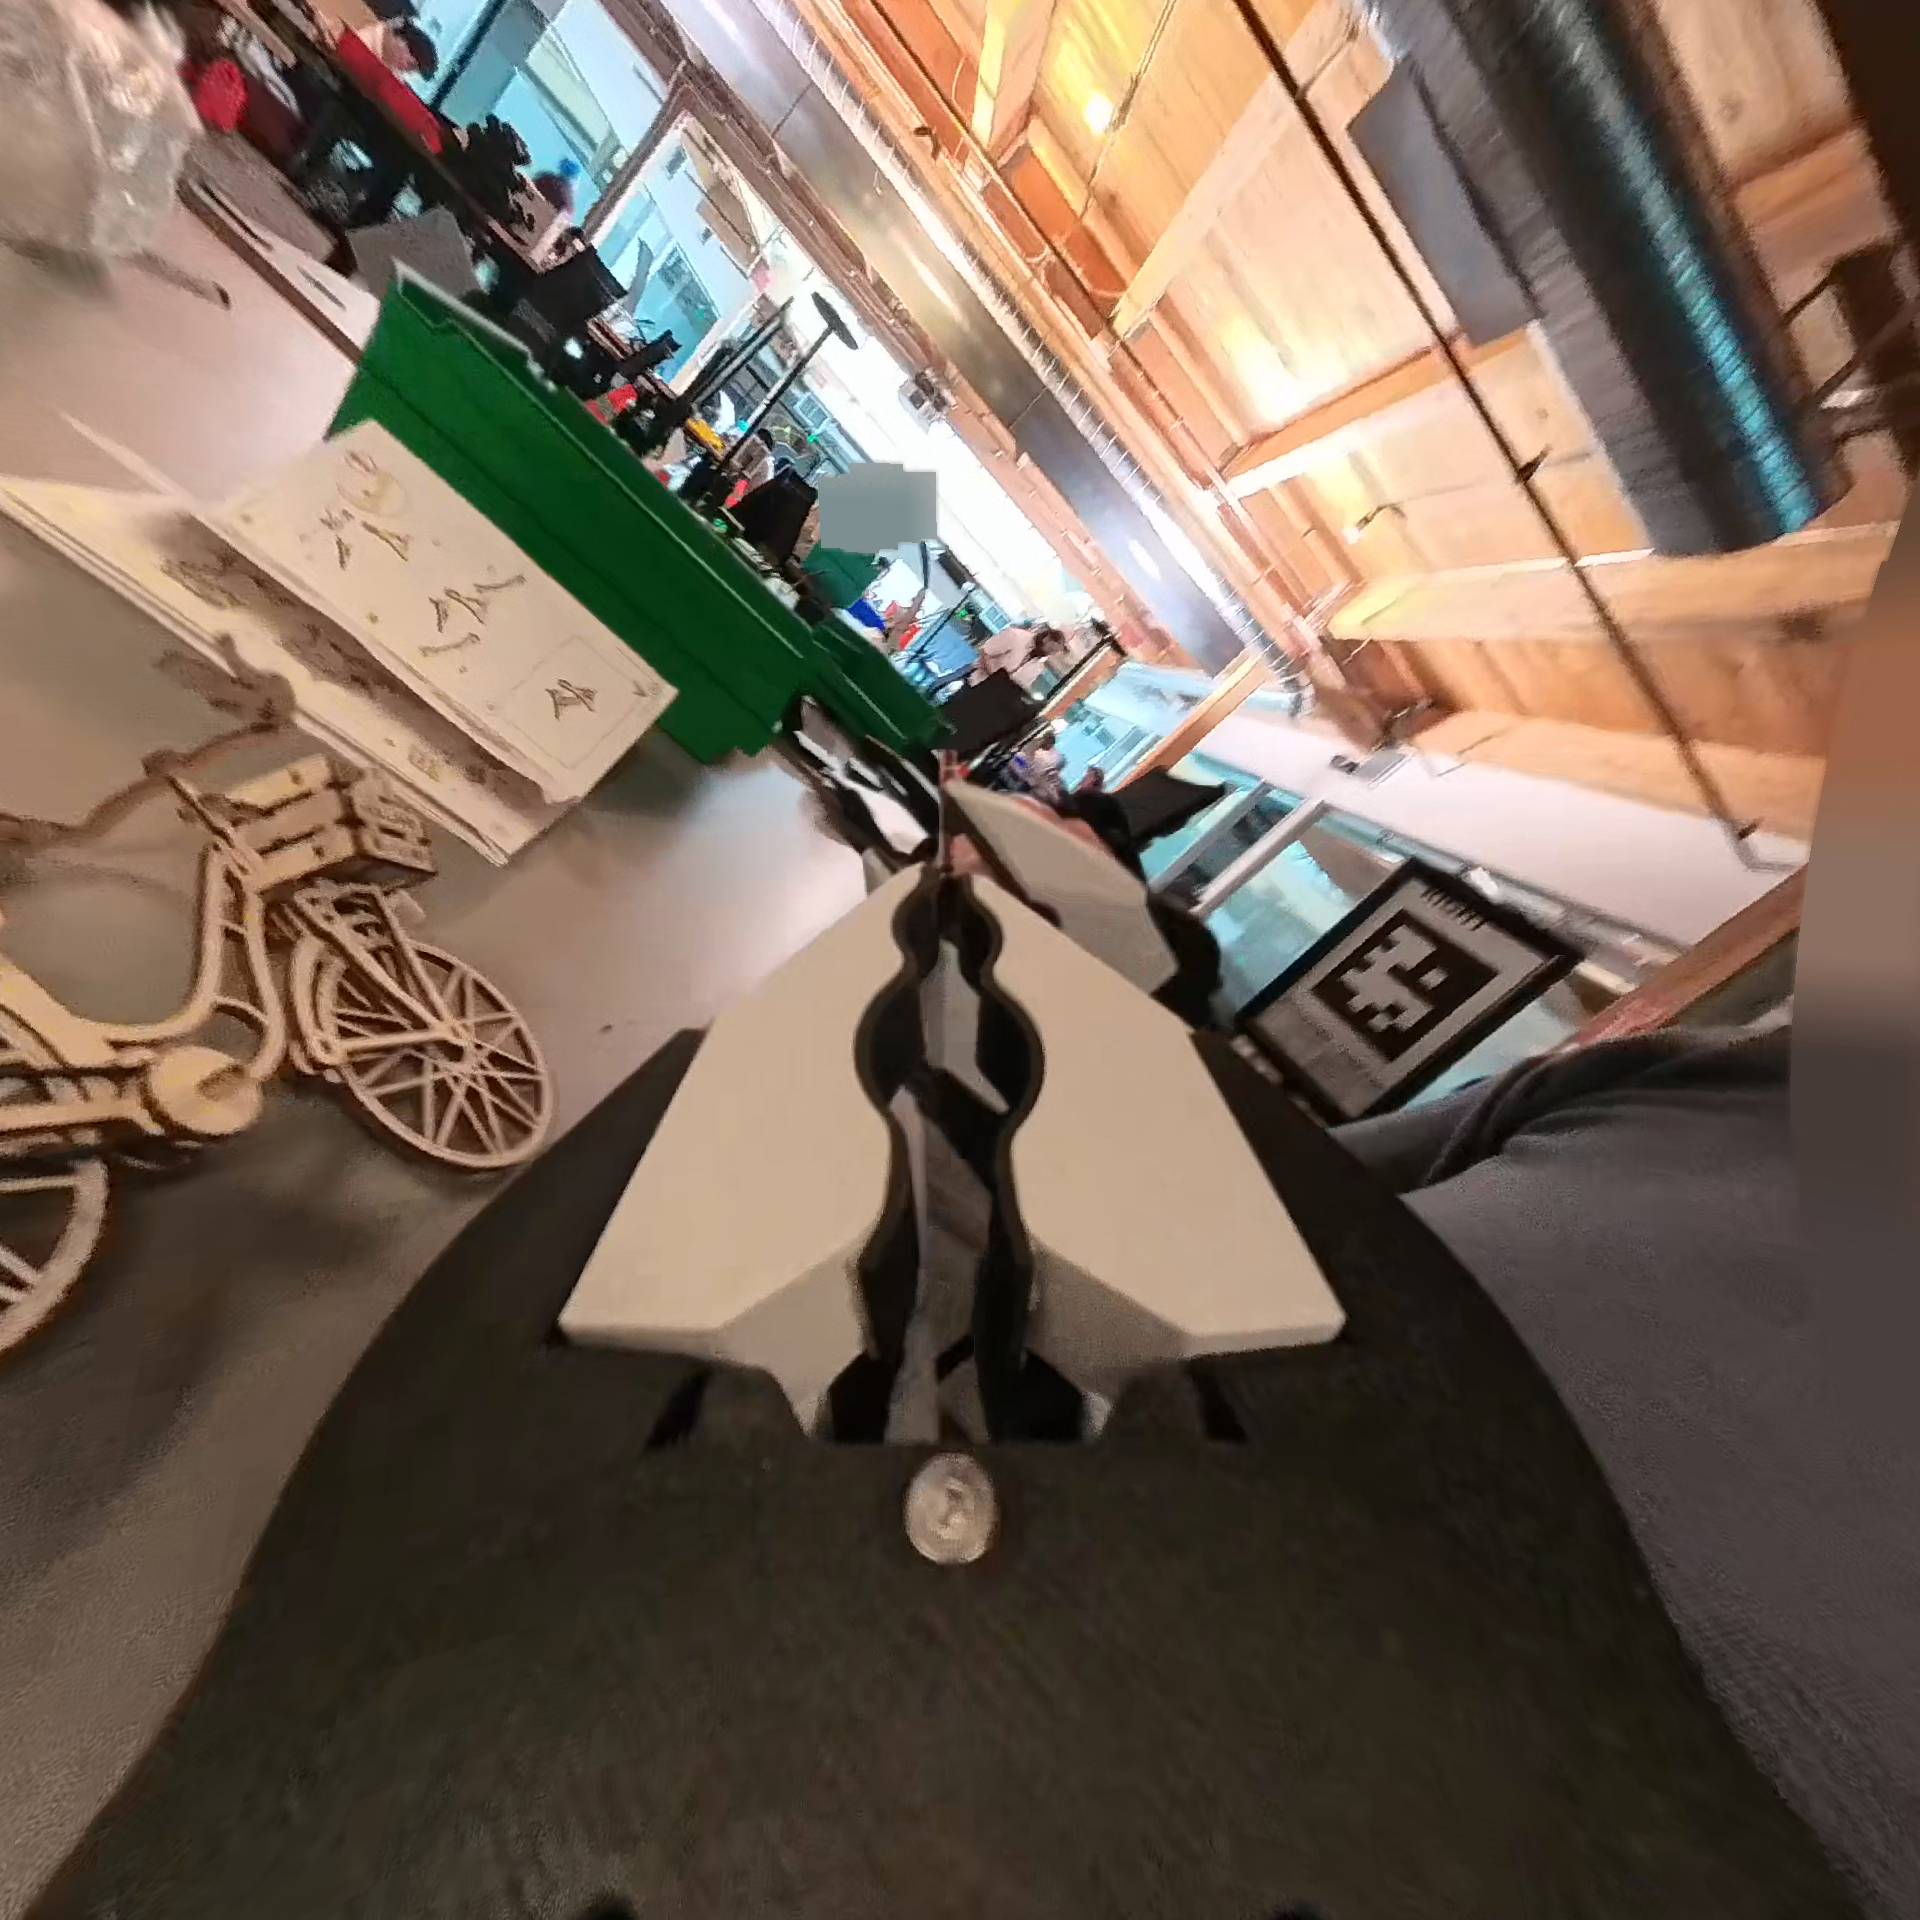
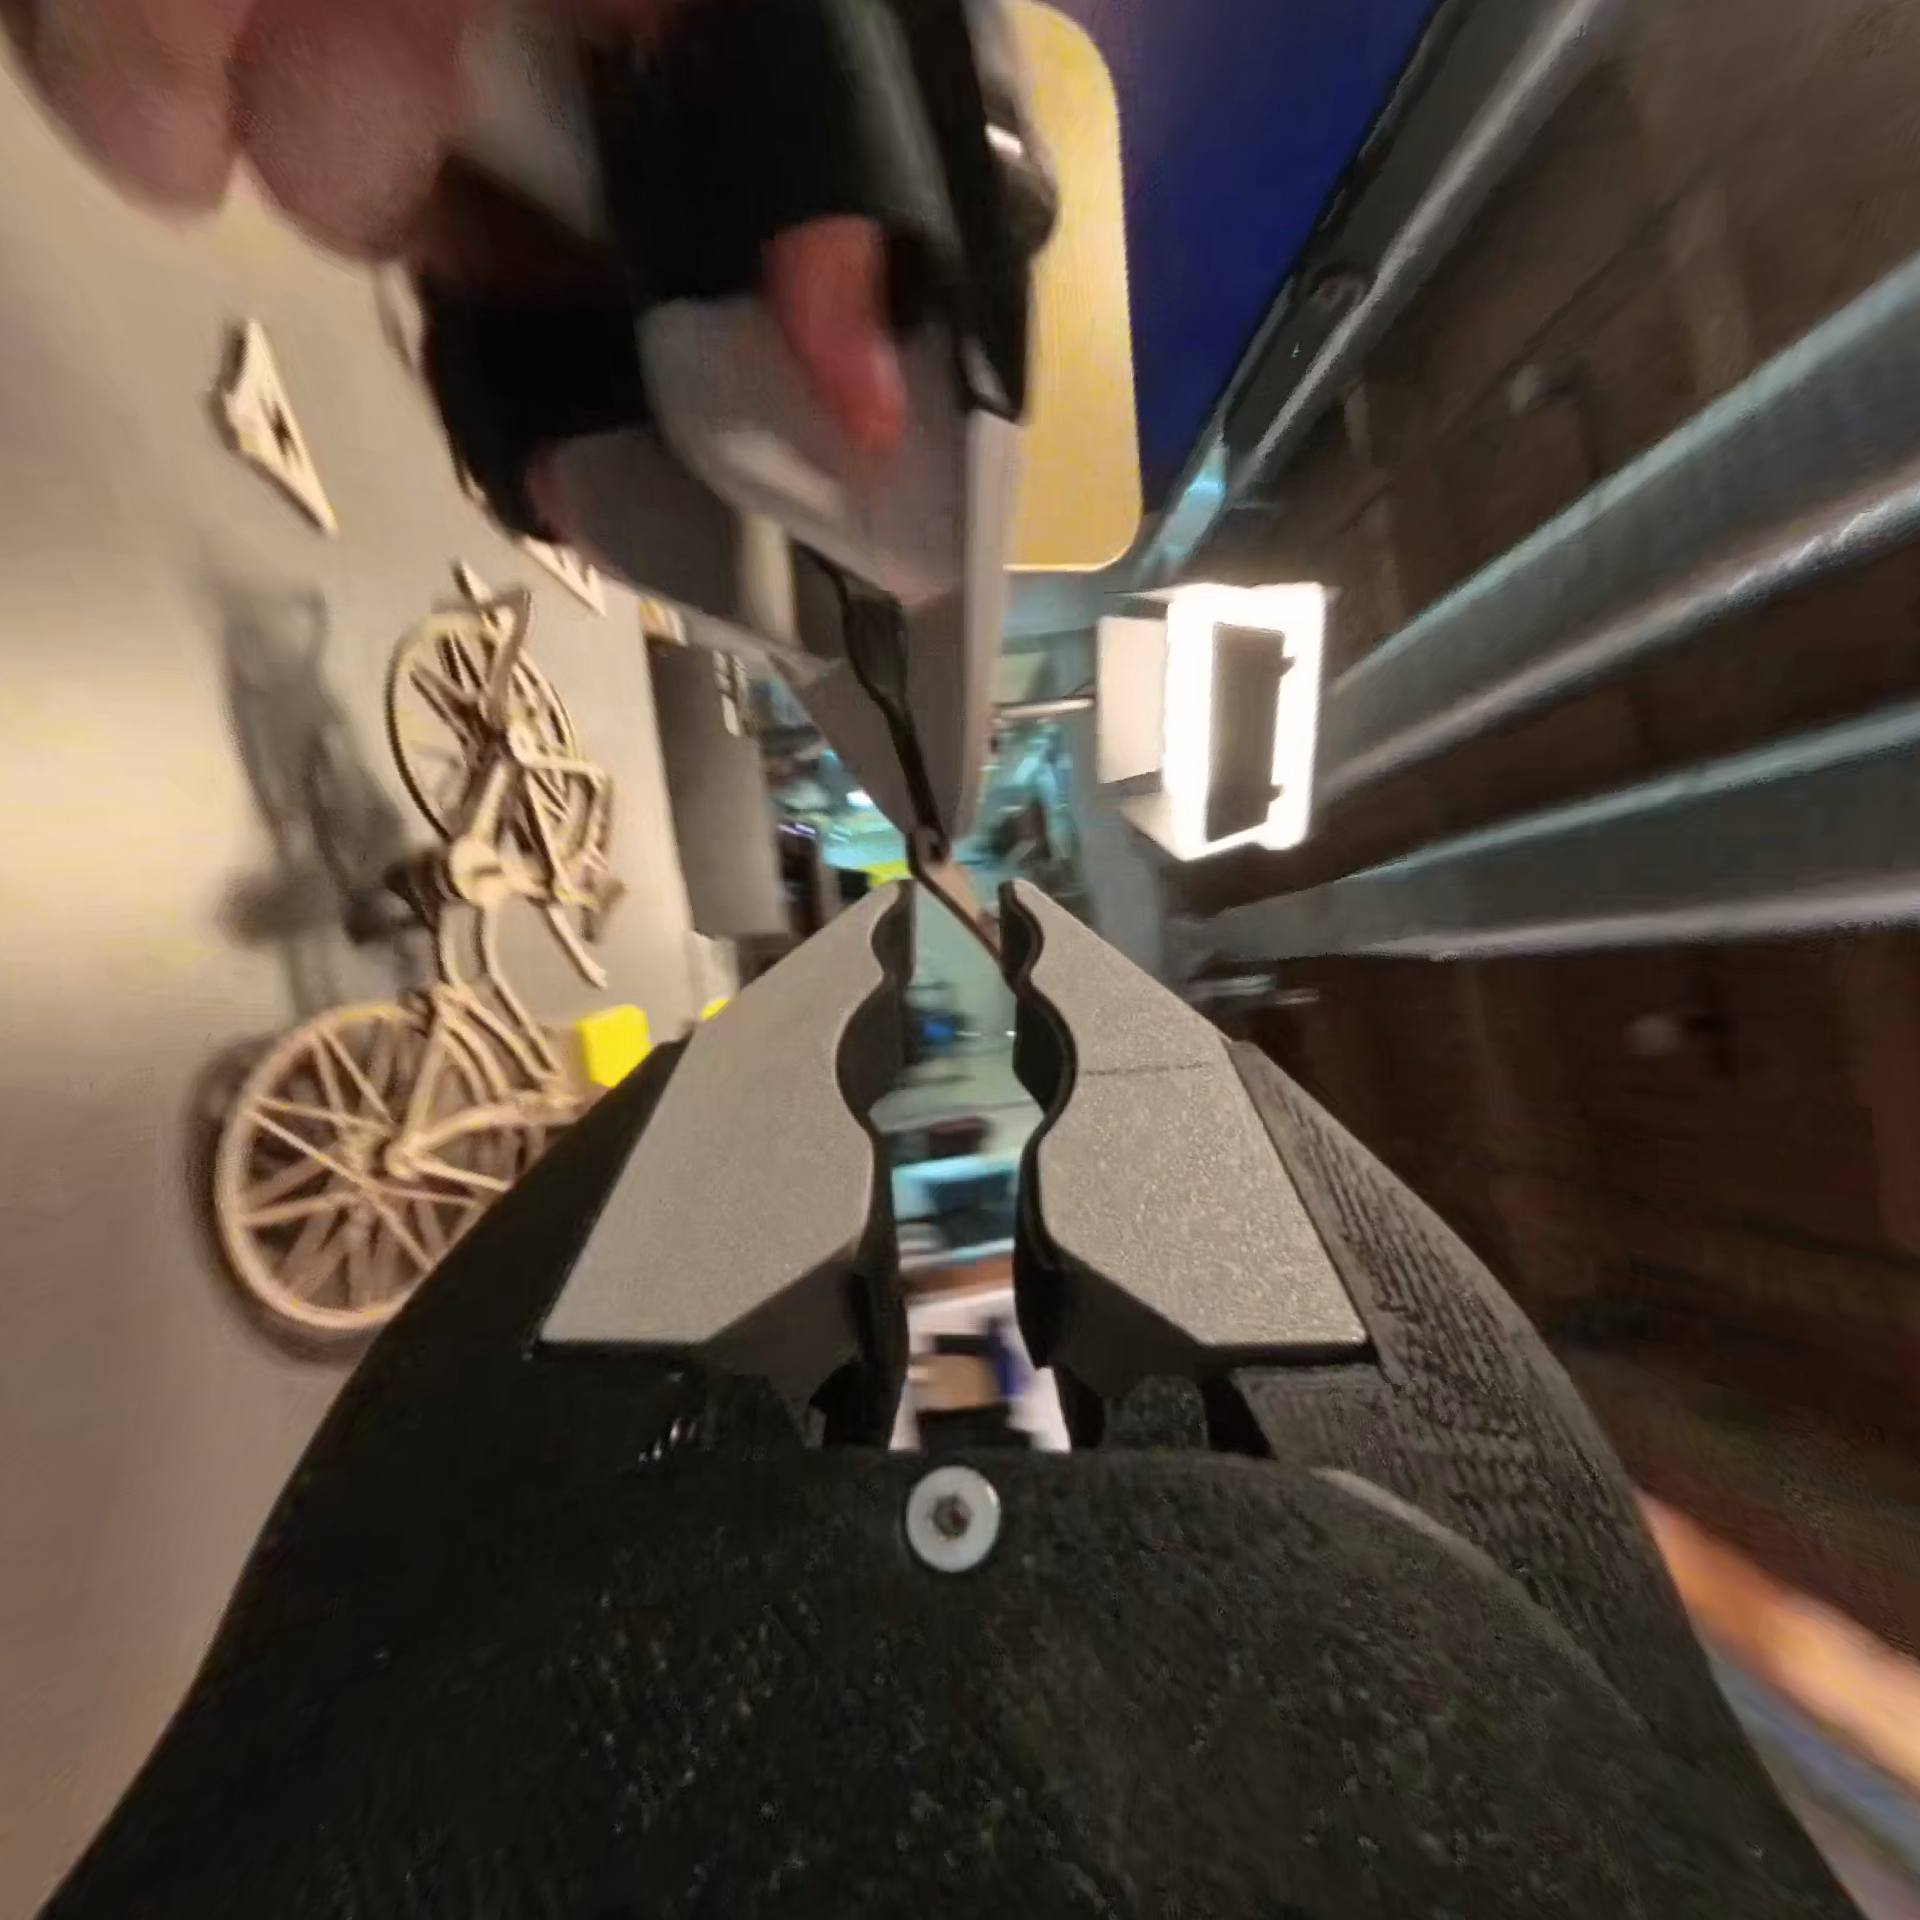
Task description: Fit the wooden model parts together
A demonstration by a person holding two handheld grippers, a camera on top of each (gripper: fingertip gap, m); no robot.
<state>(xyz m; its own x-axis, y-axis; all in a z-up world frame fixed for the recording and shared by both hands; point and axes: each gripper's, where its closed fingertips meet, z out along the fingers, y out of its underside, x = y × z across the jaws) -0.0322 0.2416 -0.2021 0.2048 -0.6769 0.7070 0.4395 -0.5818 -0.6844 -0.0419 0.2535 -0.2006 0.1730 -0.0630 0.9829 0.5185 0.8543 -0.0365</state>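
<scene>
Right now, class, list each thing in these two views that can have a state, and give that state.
Left gripper: shut on a thin small piece, held in the air.
Thin small piece: pinched at one end, its other end between the right gripper's tips.
Right gripper: open.
Wooden bicycle model: assembled, resting on the table.
Instruction sheet: lying on the flat sheets.

Timber ceiling [image 1: 1351, 343], bright windows [image 1: 727, 260].

Left of the left claw [image 1: 940, 883]: one wooden bicycle model [image 1: 312, 997], one stack of part sheets [image 1: 343, 634], two green bins [image 1: 582, 540].
</scene>
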